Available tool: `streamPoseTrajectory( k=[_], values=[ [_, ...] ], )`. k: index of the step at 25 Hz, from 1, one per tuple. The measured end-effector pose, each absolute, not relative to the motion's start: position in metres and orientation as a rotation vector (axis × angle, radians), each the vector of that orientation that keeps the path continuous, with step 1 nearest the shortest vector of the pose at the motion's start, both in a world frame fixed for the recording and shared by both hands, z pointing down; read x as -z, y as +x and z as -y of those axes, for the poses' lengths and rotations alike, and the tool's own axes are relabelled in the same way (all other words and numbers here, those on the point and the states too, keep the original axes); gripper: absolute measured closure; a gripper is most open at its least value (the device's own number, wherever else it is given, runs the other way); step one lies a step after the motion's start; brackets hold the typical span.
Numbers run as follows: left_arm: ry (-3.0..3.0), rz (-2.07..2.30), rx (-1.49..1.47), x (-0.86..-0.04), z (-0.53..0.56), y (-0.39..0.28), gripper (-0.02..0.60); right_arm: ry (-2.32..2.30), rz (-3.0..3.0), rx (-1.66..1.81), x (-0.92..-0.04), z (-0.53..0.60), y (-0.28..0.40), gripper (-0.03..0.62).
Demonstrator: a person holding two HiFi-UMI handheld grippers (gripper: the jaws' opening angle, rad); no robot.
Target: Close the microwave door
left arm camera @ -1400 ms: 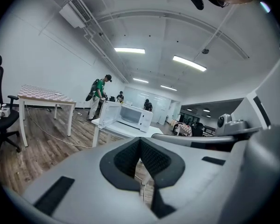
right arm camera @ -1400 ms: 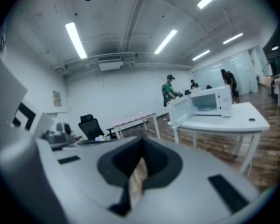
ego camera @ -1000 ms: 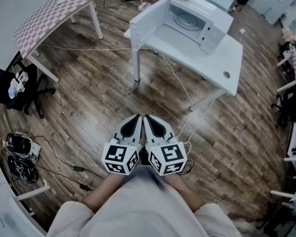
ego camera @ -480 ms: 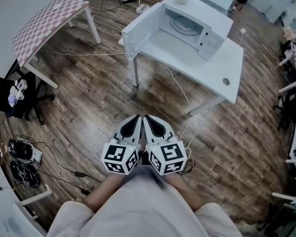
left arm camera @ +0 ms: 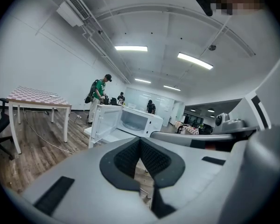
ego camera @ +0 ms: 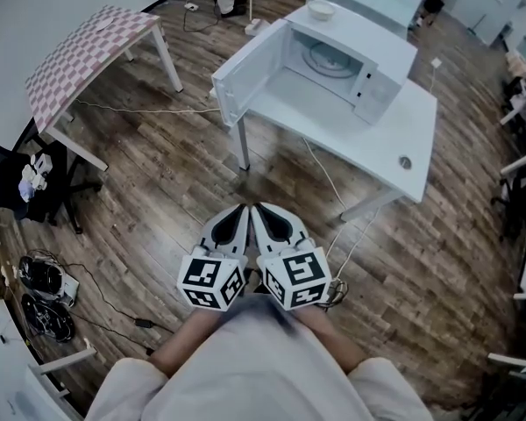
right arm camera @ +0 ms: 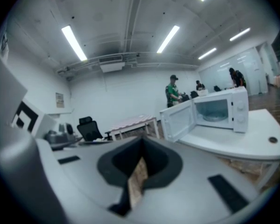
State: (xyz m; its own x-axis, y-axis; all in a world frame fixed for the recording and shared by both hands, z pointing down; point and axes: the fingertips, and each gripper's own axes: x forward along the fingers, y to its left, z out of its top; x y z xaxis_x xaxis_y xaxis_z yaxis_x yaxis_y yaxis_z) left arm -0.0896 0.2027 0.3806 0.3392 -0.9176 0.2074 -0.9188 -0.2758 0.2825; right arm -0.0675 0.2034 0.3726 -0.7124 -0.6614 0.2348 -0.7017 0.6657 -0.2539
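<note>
Microwave (ego camera: pixel 351 60) on white counter (ego camera: pixel 394 130); its door (ego camera: pixel 241 77) hangs wide open, hinged on the microwave's left side in the head view. Left claw (ego camera: pixel 242 209) and right claw (ego camera: pixel 258 209) side by side, well apart from the microwave, over wood floor (ego camera: pixel 158 174). Both claws closed, nothing between them

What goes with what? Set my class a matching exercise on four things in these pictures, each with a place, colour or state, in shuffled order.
Things:
1. door
2. bowl
3. left claw
4. chair

Descriptions:
a. black
b. shut
c. open
d. on the microwave

Pairs: 1c, 2d, 3b, 4a.
</note>
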Motion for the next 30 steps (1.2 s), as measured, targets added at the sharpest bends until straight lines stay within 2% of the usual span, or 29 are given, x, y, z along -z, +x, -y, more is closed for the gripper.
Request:
streamPoseTrajectory(
  k=[30],
  values=[
    [2.245,1.586,0.019,-0.377,-0.147,-0.089,0.569,1.189,2.76,-0.517,-0.369,-0.149,-0.065,0.571]
  ],
)
